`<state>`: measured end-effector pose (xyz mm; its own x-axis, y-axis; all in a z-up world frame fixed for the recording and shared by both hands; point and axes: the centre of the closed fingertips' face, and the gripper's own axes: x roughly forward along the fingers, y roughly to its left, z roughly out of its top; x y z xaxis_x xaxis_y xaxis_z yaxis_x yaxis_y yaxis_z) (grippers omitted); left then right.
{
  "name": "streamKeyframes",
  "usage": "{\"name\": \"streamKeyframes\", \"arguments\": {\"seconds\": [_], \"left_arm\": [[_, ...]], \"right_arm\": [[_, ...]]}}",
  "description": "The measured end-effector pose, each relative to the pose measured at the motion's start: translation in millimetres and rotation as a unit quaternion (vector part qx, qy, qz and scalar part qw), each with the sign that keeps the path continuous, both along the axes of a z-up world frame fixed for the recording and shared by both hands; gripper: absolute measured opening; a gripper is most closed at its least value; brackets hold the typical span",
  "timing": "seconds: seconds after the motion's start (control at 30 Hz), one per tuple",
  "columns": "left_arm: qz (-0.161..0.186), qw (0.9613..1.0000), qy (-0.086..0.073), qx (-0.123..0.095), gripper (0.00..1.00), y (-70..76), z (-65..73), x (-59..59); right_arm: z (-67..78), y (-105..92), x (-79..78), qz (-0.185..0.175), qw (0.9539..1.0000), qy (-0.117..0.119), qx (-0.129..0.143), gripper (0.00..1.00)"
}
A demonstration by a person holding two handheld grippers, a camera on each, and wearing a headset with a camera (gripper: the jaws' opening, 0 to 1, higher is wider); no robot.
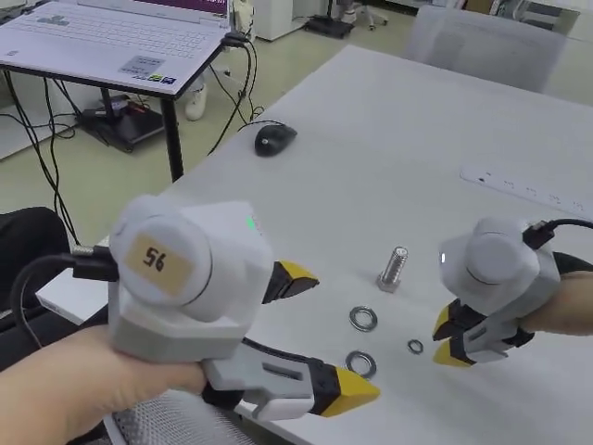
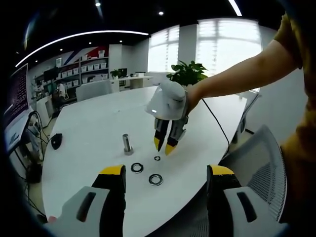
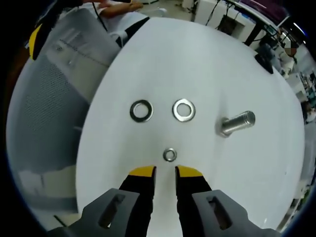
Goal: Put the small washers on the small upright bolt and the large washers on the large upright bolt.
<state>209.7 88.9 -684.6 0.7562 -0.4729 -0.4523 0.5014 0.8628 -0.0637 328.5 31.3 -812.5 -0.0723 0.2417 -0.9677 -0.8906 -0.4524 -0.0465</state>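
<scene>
**Approach to the small washer (image 1: 415,347)**

At the near-left of the desk (image 1: 389,130), the left tongs (image 1: 331,335) hang low, spread wide with nothing between them. They look parked clear of the work, probably waiting their turn.

Just right of them two large washers lie flat and slightly apart, the far large washer (image 1: 363,319) and the near large washer (image 1: 360,362). Beyond these stands the large upright bolt (image 1: 395,269), head down and shank up, with no washer on it, so the threading has not begun.

Further right the small washer lies flat on the desk. The right tongs (image 1: 449,340) point down just beside it, narrowed to a slim gap and gripping nothing. In the right gripper view the ring sits just ahead of the tips, in line with that gap. The slim opening probably suits so thin a part.

Where the small upright bolt stands I cannot tell. In the head view the left tongs' bulky body covers the desk's near-left corner. I also cannot tell whether the right tips touch the desk, and the hand behind them is cut off at the edge.
</scene>
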Motion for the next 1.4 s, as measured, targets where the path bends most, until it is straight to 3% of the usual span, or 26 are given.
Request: {"name": "streamKeyframes", "arguments": {"seconds": [0.37,0.4,0.57,1.4], "left_arm": [[0.007,1.0,0.002,-0.003,0.66,2.1,-0.7,1.1],[0.007,1.0,0.001,-0.003,0.66,2.4,-0.6,1.3],[0.01,0.9999,0.001,-0.004,0.66,4.0,-1.6,2.2],[0.011,0.9999,0.001,-0.003,0.66,4.3,-2.4,0.6]], "right_arm": [[-15.0,8.7,-0.3,0.011,0.9997,0.001,-0.024,0.18],[-13.8,8.8,-2.3,0.011,0.9996,0.011,-0.025,0.18],[-13.5,10.9,-0.7,0.001,0.9996,0.014,-0.023,0.18],[-13.5,11.7,-4.0,0.021,0.9992,-0.013,-0.032,0.13]]}}
